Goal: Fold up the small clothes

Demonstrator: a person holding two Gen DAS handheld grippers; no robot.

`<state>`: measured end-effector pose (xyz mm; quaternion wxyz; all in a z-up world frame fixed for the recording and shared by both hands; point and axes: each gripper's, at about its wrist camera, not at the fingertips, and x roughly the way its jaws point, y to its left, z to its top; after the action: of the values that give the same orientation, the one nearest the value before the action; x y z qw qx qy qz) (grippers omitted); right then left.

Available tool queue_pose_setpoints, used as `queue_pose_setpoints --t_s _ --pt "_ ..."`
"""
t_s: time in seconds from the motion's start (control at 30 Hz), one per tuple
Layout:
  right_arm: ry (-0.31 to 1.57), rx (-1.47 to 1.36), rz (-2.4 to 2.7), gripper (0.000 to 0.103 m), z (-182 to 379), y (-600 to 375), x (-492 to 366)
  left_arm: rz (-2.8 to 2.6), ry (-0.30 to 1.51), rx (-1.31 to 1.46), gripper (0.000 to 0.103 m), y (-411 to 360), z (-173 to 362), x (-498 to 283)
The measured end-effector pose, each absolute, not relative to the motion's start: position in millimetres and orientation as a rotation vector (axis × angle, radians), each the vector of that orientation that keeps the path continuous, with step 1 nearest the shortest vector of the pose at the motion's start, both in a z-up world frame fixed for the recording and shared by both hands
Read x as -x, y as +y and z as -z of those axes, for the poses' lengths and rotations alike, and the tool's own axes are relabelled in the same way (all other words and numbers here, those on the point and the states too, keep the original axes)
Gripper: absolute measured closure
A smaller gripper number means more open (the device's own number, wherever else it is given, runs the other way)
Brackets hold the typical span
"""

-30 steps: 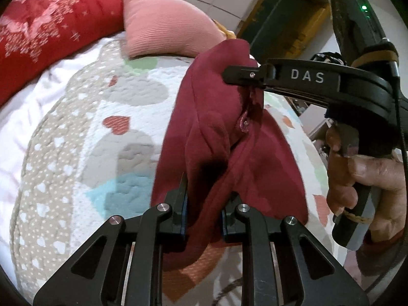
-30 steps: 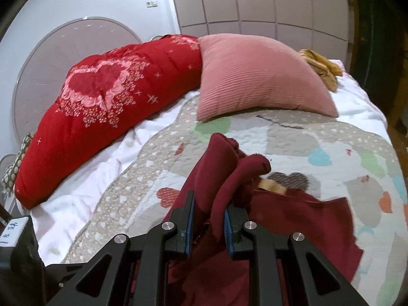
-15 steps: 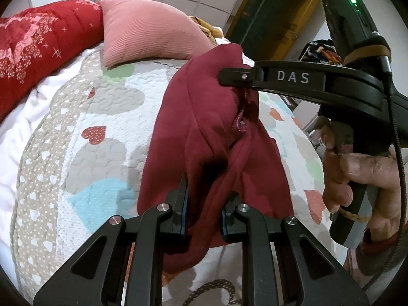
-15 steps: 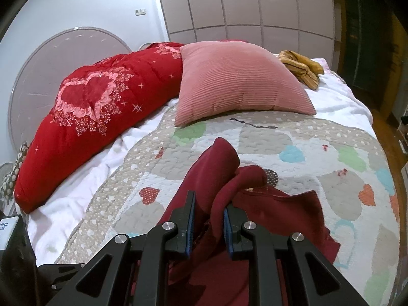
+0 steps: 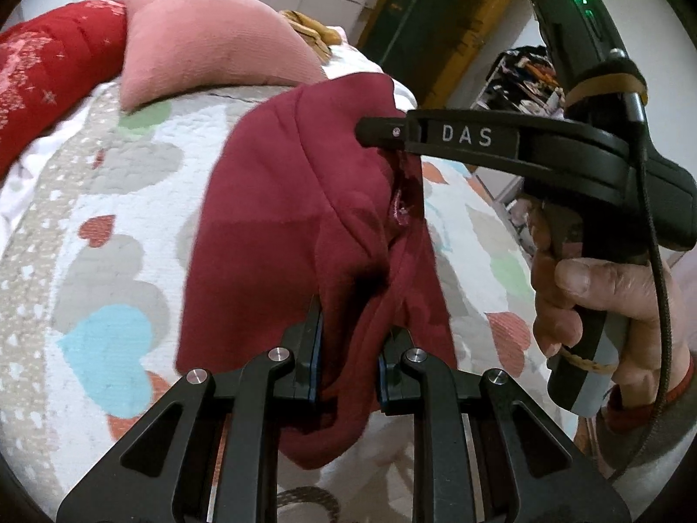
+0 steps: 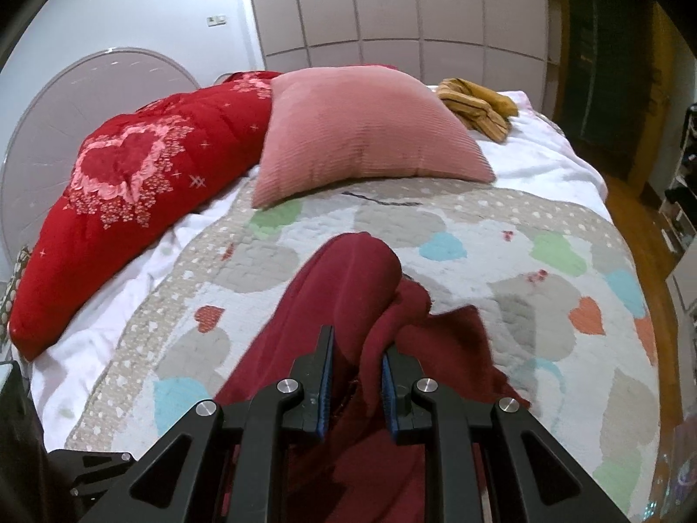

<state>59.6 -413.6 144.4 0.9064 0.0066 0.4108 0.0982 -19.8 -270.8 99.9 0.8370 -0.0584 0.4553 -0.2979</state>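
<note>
- The left gripper (image 5: 348, 361) is clamping down almost fully, its blue-lined pads biting a bunched fold of the dark red garment (image 5: 279, 235), which is hanging in front of and below the fingertips.
- The right gripper (image 6: 358, 381) is doing the same: jaws nearly together, a thick roll of the garment (image 6: 348, 287) squeezed between the pads and humping up just ahead of them.
- In the left wrist view the right gripper (image 5: 383, 135) is reaching in from the right, gripped by the person's hand (image 5: 588, 296), and is pinching the cloth at its top edge, up and beyond the left fingertips.
- The garment is hanging between the two grips, mostly lifted off the heart-patterned quilt (image 6: 522, 235); its lower part is draping under and to the right of the right gripper's jaws, and whether that trailing part is touching the quilt I cannot tell.
- It is looking soft, light and limp, probably a knit: it is sagging and creasing freely, so it is likely bending wherever it is unsupported.
- Slipping seems unlikely with this much cloth bunched in the pads, and nothing about it is fragile.
- Better holds, in my judgement, are corners or a seam edge, well apart, so the cloth is spreading flat rather than roping.
- The pink cushion (image 6: 361, 130) is lying well beyond both grippers.
</note>
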Motion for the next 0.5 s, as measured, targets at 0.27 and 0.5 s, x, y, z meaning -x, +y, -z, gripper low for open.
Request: queue_pose_setpoints --t_s 0.27,0.5 --pt "0.869 -0.013 -0.16 0.085 -134 -444 -58 0.653 0.993 0.085 0.086 -303 -88 15" --pt "0.896 -0.015 -0.119 0.085 -119 -459 -66 0.657 1.021 0.07 0.086 -320 -76 14"
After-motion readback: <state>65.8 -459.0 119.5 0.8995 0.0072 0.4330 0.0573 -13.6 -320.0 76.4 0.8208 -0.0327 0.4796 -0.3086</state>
